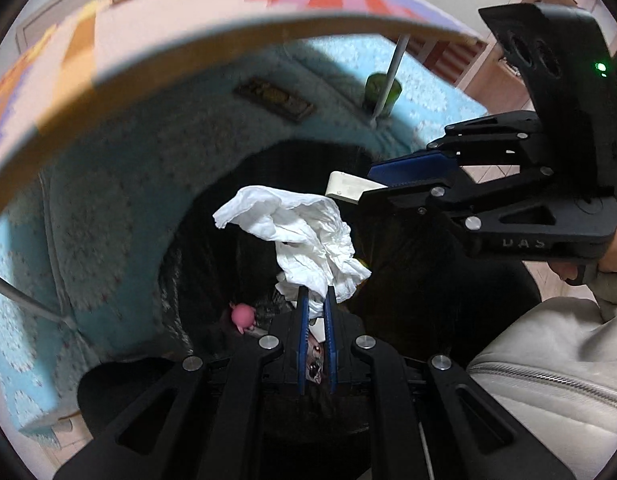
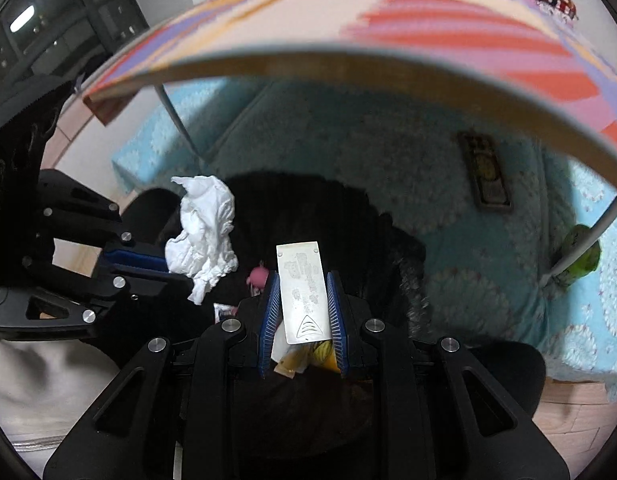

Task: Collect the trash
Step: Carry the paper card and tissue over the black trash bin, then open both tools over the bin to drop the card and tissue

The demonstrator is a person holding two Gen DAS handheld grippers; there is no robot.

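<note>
Both grippers hung over the dark mouth of the bin bag (image 2: 348,216), pointing steeply down into it. The left gripper (image 1: 316,300) had its fingers pinched narrow on a crumpled tissue (image 1: 304,236). The right gripper (image 2: 302,304) clamped a flat white packet (image 2: 302,296), its long axis running out along the fingers, directly above the opening.

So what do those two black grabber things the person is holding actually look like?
Both are matte black plastic tools with slotted linkage arms joined by round silver pins. The left gripper and right gripper each end in jaws lined with ribbed blue pads. The right one's body carries a small green light and faint raised lettering. The person wears a pale grey zipped jacket.
</note>
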